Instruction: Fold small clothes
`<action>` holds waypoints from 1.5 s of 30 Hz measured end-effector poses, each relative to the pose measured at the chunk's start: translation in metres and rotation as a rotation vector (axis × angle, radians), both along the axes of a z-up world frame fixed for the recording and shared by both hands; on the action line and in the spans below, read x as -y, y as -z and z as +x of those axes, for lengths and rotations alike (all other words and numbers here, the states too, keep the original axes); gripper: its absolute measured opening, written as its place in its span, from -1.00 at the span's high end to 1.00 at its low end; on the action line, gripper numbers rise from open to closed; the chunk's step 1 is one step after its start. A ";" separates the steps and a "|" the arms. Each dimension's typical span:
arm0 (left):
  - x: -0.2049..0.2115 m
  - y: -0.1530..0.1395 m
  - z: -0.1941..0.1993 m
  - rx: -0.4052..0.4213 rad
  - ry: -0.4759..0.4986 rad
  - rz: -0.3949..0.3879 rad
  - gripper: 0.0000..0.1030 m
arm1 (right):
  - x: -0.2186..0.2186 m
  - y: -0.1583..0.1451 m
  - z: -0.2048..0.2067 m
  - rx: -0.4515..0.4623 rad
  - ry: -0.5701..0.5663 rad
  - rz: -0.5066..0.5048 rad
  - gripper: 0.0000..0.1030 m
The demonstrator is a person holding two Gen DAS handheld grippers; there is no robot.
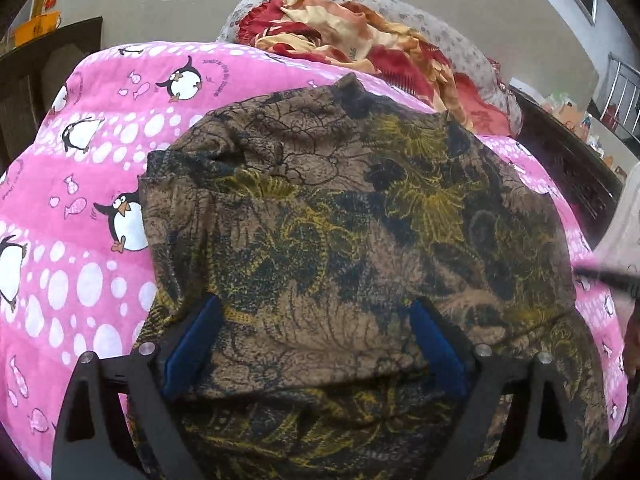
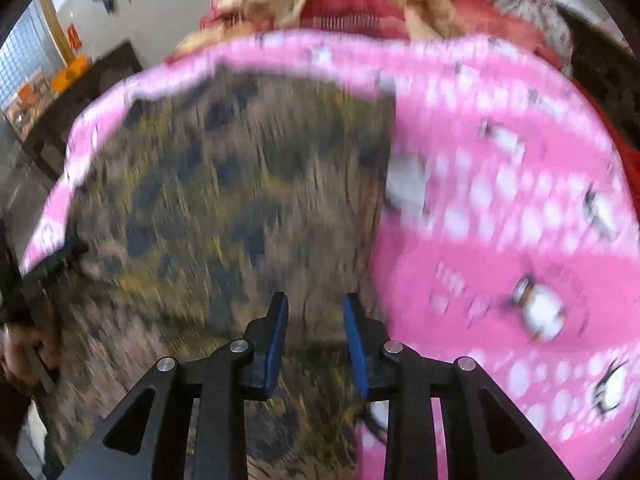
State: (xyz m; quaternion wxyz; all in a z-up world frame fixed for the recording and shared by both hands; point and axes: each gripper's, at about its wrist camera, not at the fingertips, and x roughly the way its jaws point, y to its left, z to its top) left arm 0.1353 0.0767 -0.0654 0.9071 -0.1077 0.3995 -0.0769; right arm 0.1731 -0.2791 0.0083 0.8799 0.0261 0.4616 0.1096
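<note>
Left gripper (image 1: pixel 316 320), black frame with blue pads, jaws spread wide over the brown knitted garment with yellow and dark floral print (image 1: pixel 340 208), nothing pinched. Right gripper (image 2: pixel 316 316) jaws narrowed, a gap between the pads; view blurred, cannot tell if cloth is caught. Garment lies spread on the pink penguin-print bedcover (image 1: pixel 80 168) of the bed. Crumpled red and cream floral blanket (image 1: pixel 344 28) piled beyond, at the far edge.
</note>
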 end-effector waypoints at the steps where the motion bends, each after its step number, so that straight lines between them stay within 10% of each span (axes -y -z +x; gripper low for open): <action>1: 0.001 0.000 0.000 -0.001 0.001 0.002 -0.86 | -0.002 -0.012 0.008 0.055 0.027 0.012 0.37; 5: 0.008 0.001 0.003 -0.010 -0.002 0.036 -0.88 | -0.023 -0.020 0.043 0.121 0.050 0.088 -0.07; 9: 0.006 0.001 0.004 -0.008 -0.006 0.021 -0.88 | -0.030 0.024 0.085 -0.040 0.088 -0.014 0.29; 18: 0.001 0.001 0.005 -0.002 -0.009 -0.023 -0.90 | -0.017 0.041 0.095 -0.028 0.060 0.013 0.18; 24: 0.001 0.001 0.005 -0.003 -0.010 -0.022 -0.90 | -0.032 0.005 0.046 0.030 -0.002 -0.040 0.14; 29: 0.002 0.002 0.006 -0.005 -0.009 -0.015 -0.91 | -0.049 0.049 0.002 -0.023 -0.110 -0.151 0.11; 40: 0.005 0.002 0.007 -0.011 -0.006 0.010 -0.94 | -0.080 0.031 -0.030 -0.002 -0.043 -0.116 -0.18; 45: 0.022 -0.005 0.012 -0.054 0.004 0.153 -0.96 | -0.081 0.039 -0.029 -0.036 -0.006 -0.150 -0.25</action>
